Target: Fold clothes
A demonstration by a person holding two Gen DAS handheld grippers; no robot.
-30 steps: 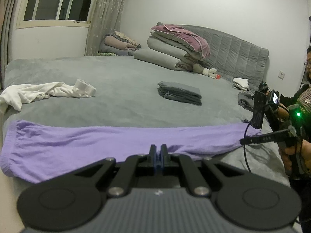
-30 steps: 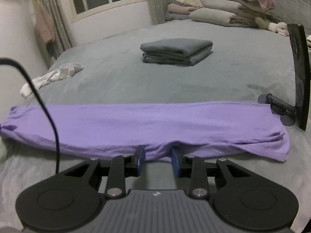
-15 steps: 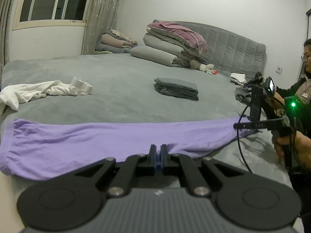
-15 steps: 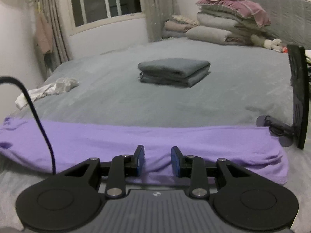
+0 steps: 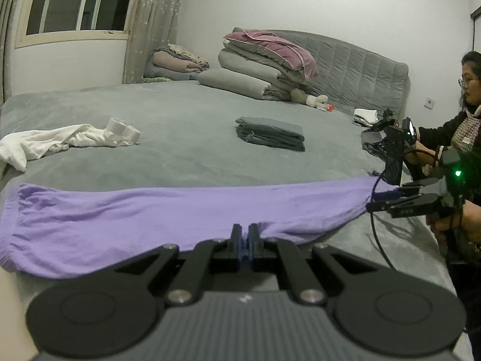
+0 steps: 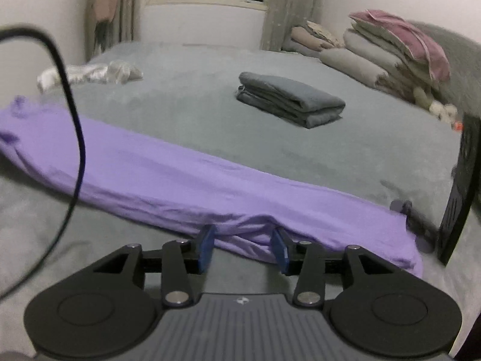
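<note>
Purple garment [image 6: 186,177] just beyond right claw [image 6: 242,248]

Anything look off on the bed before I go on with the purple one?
One thing: the white garment lies crumpled near the far left edge of the bed, unfolded, unlike the neat grey folded stack. The purple garment lies flat in a long strip, puckered only at its near edge.

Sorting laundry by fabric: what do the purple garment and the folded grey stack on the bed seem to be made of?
The purple garment looks like thin matte cotton-type jersey: it lies limp with fine soft wrinkles and no sheen. The folded grey stack looks like a thicker matte knit, maybe sweatshirt fabric: its folds are rounded and bulky. Exact fibre cannot be told for either.
</note>
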